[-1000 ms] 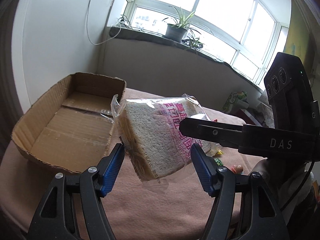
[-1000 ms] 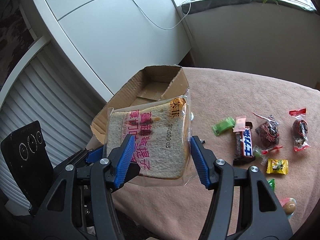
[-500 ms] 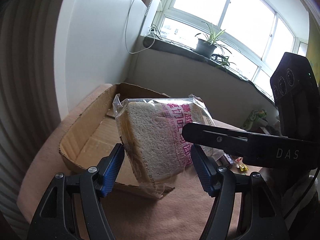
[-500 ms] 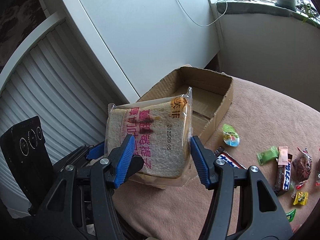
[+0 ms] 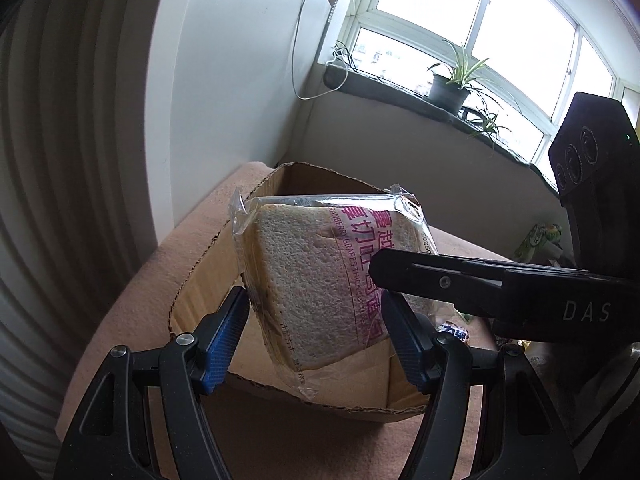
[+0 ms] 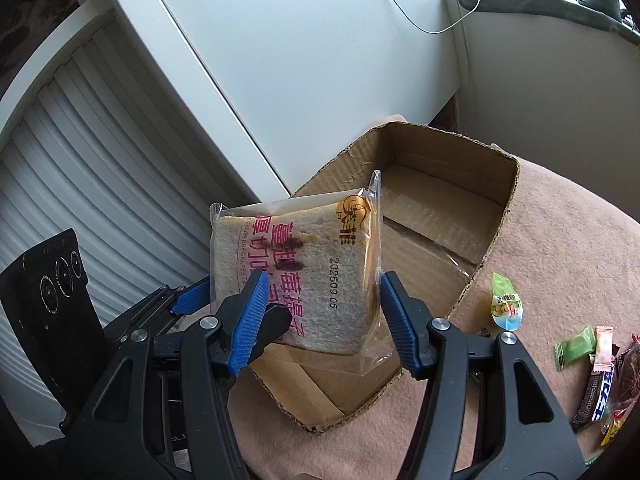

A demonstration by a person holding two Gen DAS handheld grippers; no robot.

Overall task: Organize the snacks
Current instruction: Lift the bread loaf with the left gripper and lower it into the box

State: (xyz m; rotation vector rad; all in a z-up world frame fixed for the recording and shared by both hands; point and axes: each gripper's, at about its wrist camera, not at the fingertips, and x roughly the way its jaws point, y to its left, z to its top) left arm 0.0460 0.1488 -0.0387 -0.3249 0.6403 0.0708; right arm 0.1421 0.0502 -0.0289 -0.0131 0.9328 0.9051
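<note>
Bread pkg above box; loose snacks right of box on cloth.

The cardboard box lay open-topped with a bare floor; its walls ringed it, and loose sweets crowded the blanket beside its right wall.

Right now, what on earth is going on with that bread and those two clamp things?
A person is tidying snacks with two hand-held grippers. Both the left gripper and the right gripper have their jaws closed on one wrapped bread slice, holding it in the air above an open cardboard box. The box looks empty. Small sweets lie loose on the pink cloth beside it.
</note>
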